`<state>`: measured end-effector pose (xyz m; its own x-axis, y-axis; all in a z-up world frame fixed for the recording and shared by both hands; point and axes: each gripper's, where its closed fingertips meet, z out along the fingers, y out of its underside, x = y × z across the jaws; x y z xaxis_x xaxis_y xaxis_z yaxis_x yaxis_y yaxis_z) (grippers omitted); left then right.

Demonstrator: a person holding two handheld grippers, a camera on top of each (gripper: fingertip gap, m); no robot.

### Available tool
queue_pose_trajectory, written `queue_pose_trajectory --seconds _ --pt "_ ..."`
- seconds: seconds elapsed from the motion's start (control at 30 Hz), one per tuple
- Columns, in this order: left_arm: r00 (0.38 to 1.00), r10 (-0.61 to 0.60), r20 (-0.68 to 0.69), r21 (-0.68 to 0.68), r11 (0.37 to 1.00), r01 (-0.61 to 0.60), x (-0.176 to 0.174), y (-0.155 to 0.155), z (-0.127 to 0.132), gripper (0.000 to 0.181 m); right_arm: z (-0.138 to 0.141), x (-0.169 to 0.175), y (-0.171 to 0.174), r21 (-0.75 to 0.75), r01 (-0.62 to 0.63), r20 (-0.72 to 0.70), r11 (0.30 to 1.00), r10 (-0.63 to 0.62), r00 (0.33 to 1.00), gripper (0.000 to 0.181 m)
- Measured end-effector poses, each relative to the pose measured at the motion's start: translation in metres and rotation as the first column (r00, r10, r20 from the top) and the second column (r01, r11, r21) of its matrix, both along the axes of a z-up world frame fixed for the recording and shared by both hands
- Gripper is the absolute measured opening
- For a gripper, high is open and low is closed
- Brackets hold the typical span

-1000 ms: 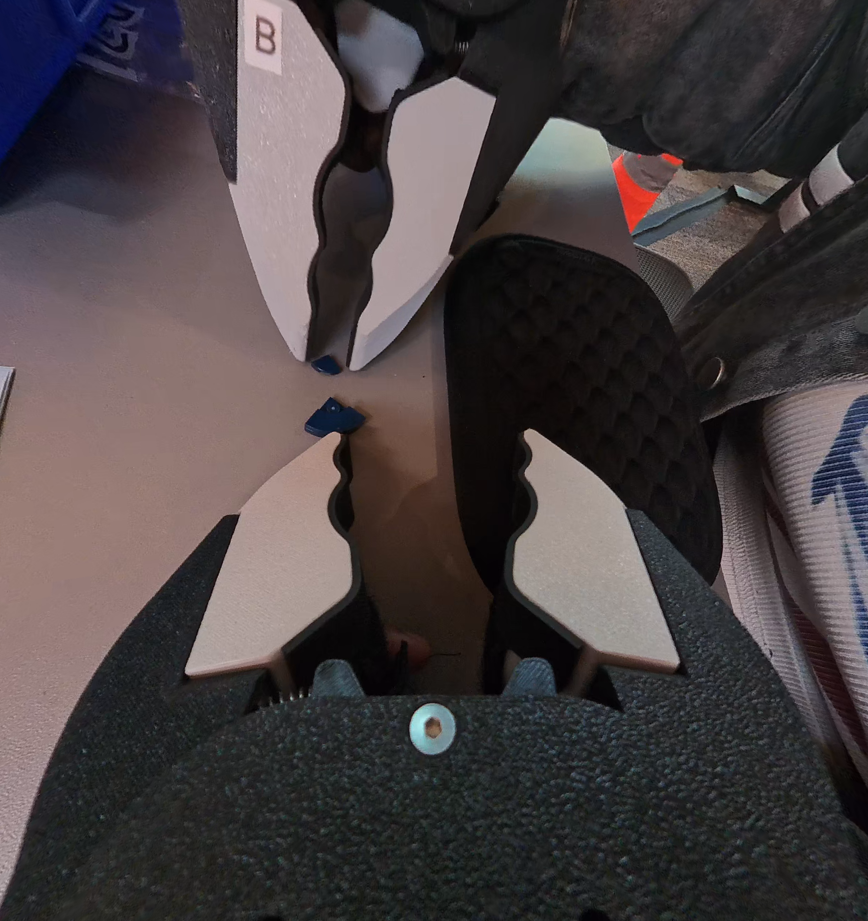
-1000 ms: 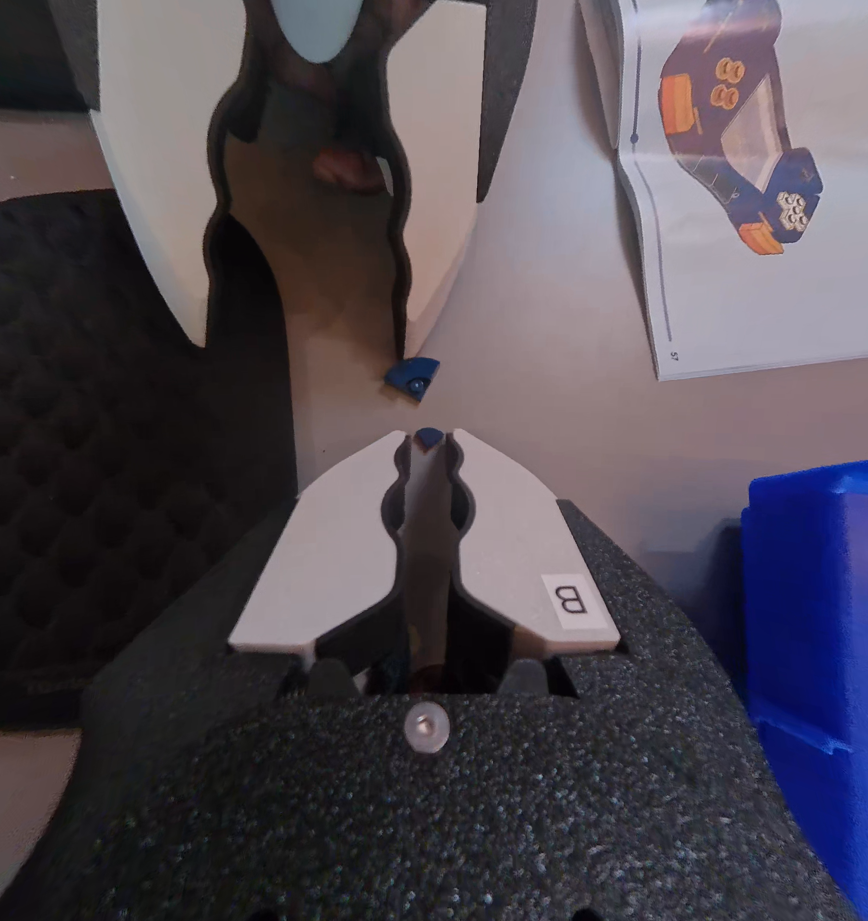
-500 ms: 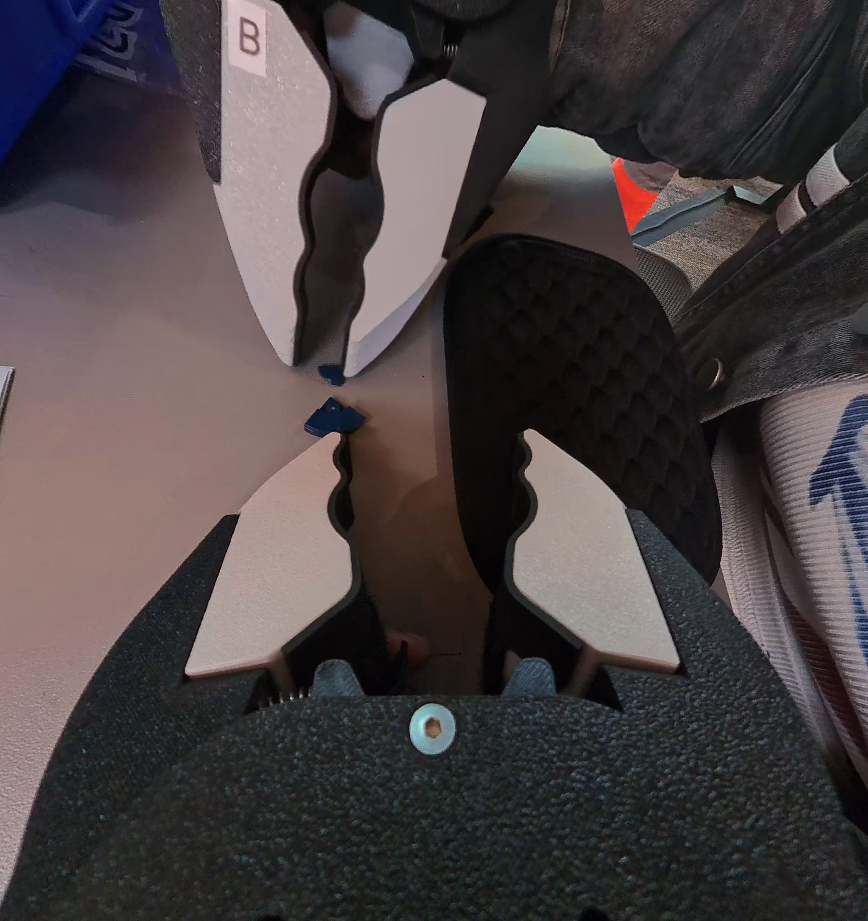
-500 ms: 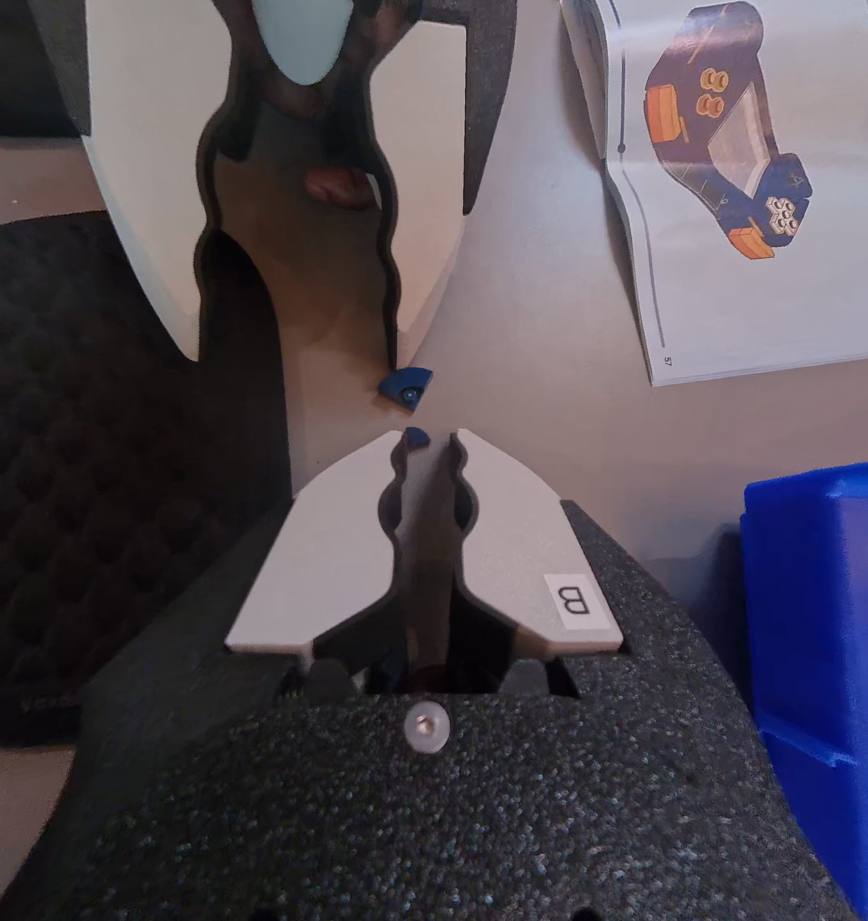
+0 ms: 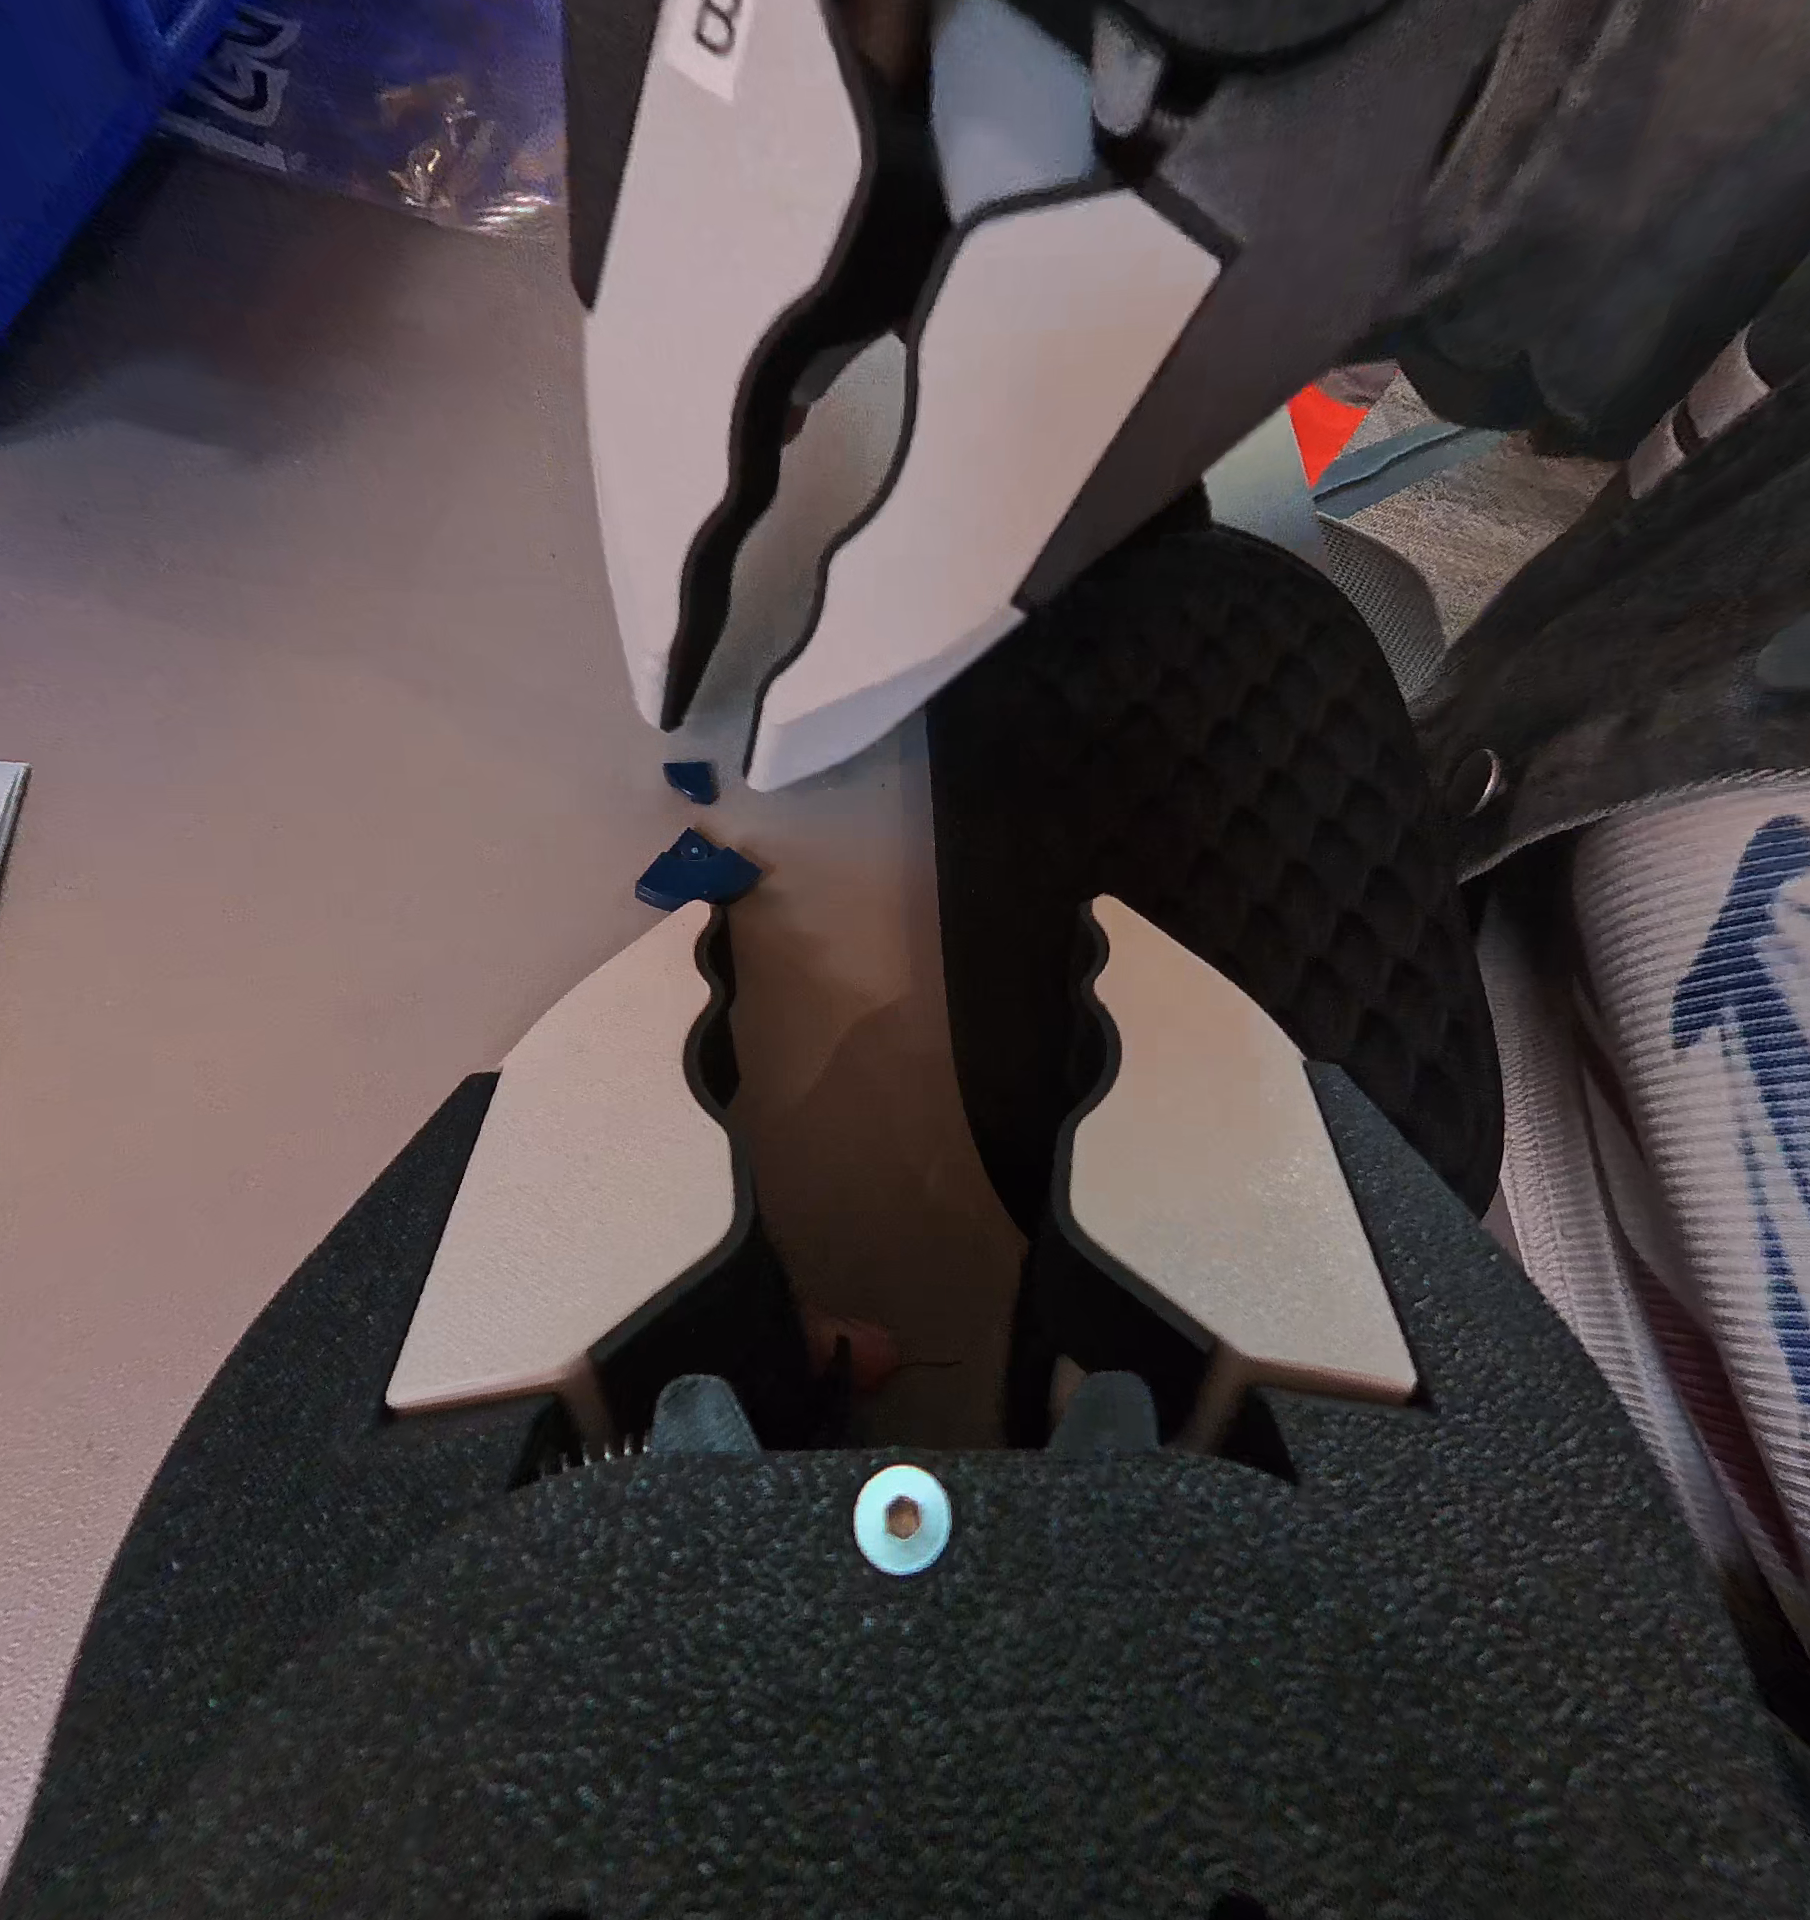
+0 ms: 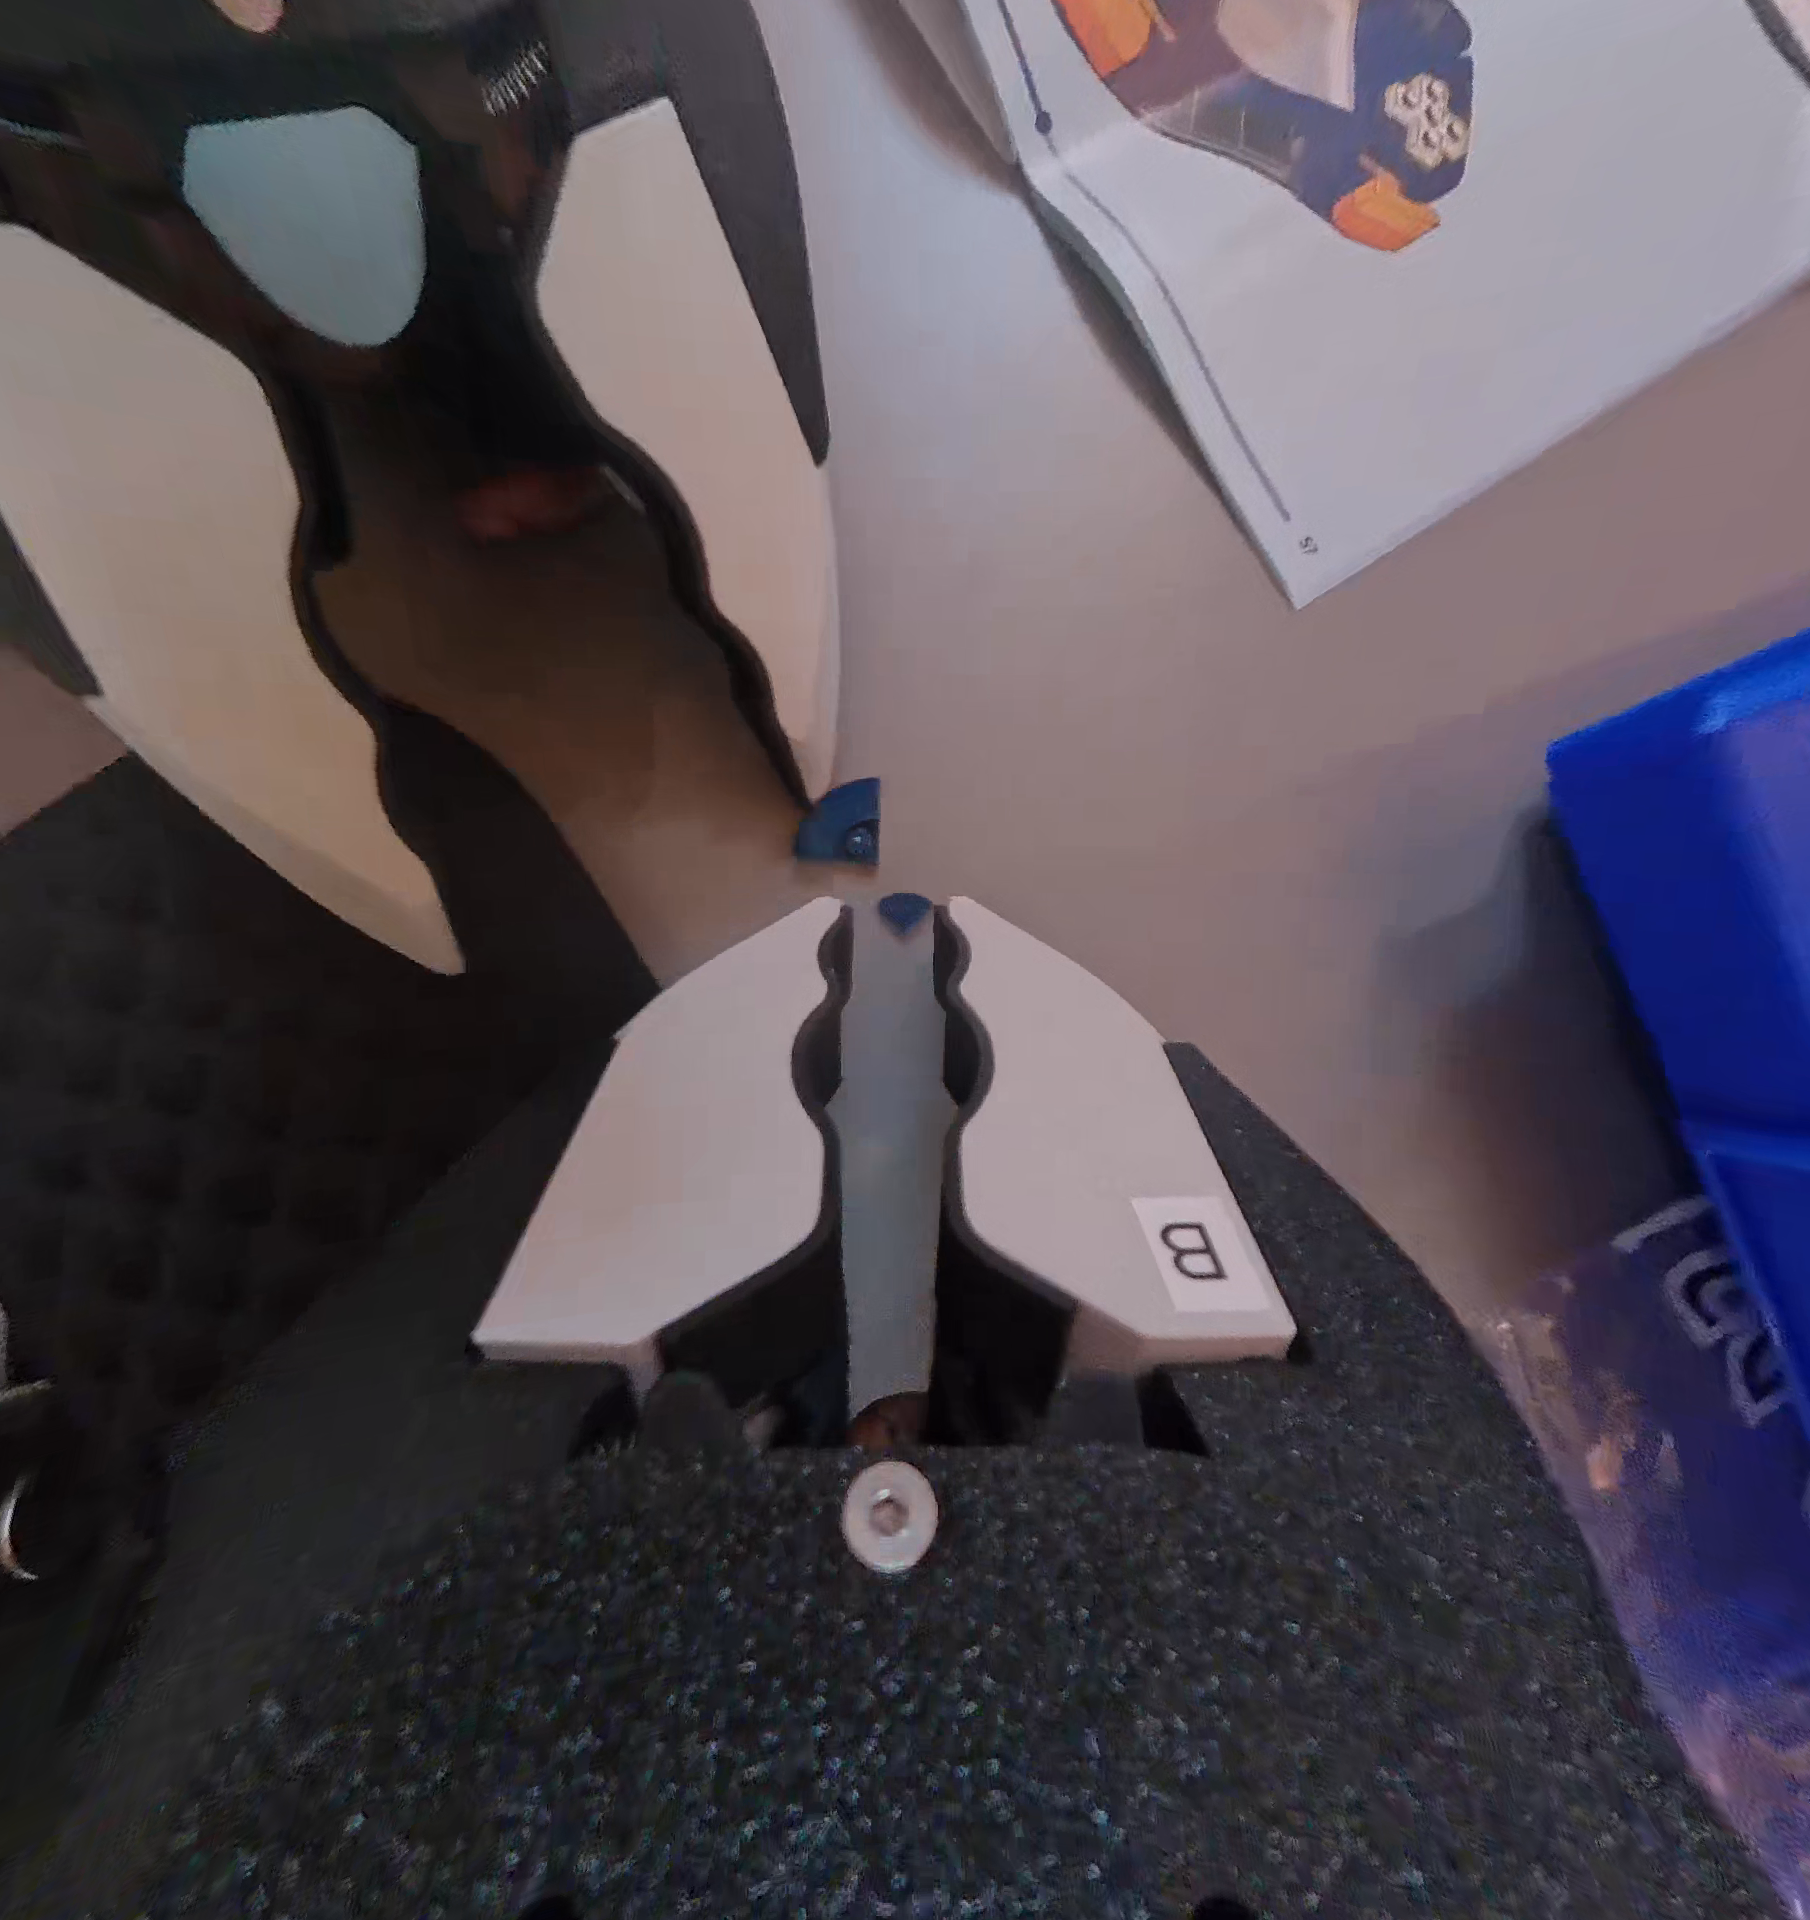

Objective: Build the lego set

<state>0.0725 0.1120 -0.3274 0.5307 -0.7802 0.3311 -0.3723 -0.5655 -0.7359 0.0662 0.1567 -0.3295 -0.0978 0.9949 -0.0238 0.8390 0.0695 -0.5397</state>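
Booklet [image 6: 1400, 260] pages show in full only in the right view. Right tongs [image 6: 896, 904], slightly parted, sit around a small blue piece [image 6: 901, 909]; left tongs [image 5: 901, 904] gape wide, one tip touching a wedge-shaped, studded blue piece [image 5: 695, 873] on the smooth grey worktop [image 5: 257, 675].

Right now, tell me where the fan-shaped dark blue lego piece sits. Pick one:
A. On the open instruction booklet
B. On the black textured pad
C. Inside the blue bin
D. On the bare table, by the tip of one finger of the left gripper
D: the fan-shaped blue piece lies on the grey table, right at a fingertip of the wide-open left gripper, away from the pad, bin and booklet.
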Motion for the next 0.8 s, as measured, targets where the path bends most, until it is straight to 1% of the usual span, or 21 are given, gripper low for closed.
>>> queue_pose_trajectory --seconds 0.07,0.27,0.33,0.43,0.57,0.67,0.73,0.8 --pt "1.0 0.0 -0.001 0.001 1.0 0.0 0.0002 -0.0001 -0.0001 0.062 -0.0032 0.0001 0.0021 0.046 0.02 0.026 0.999 -0.021 0.999 0.017" --pt "1.0 0.0 -0.002 0.003 1.0 0.0 0.0005 -0.0002 0.0 0.063 -0.009 -0.0009 0.0036 0.072 0.016 0.072 0.997 -0.021 0.997 0.016" --pt "1.0 0.0 -0.001 0.002 1.0 0.0 0.0005 -0.0001 0.0 0.062 -0.0099 -0.0013 0.0012 0.07 0.007 0.078 0.998 -0.013 0.997 0.015" --pt "1.0 0.0 0.0 0.002 1.0 0.0 0.0007 -0.0002 0.0002 0.063 -0.0099 -0.0014 0.0025 0.08 0.01 0.077 0.997 -0.016 0.997 0.01" --pt "1.0 0.0 0.0 0.003 1.0 0.0 0.0009 -0.0003 0.0002 0.063 -0.0099 -0.0014 0.003 0.089 0.0 0.073 0.996 -0.006 0.997 0.009" --pt "1.0 0.0 0.002 0.002 1.0 0.0 0.001 -0.0005 0.0003 0.063 -0.0097 -0.0017 0.0025 0.089 -0.069 0.063 0.994 0.064 0.996 0.009" --pt "1.0 0.0 0.003 0.002 1.0 0.0 0.001 -0.0005 0.0004 0.063 -0.0086 -0.0024 0.0025 0.083 -0.16 0.043 0.984 0.157 0.987 0.009" --pt "1.0 0.0 0.004 0.001 1.0 -0.001 0.0011 -0.0006 0.0005 0.063 -0.003 -0.0049 0.0006 0.078 -0.277 -0.007 0.958 0.278 0.96 0.009"
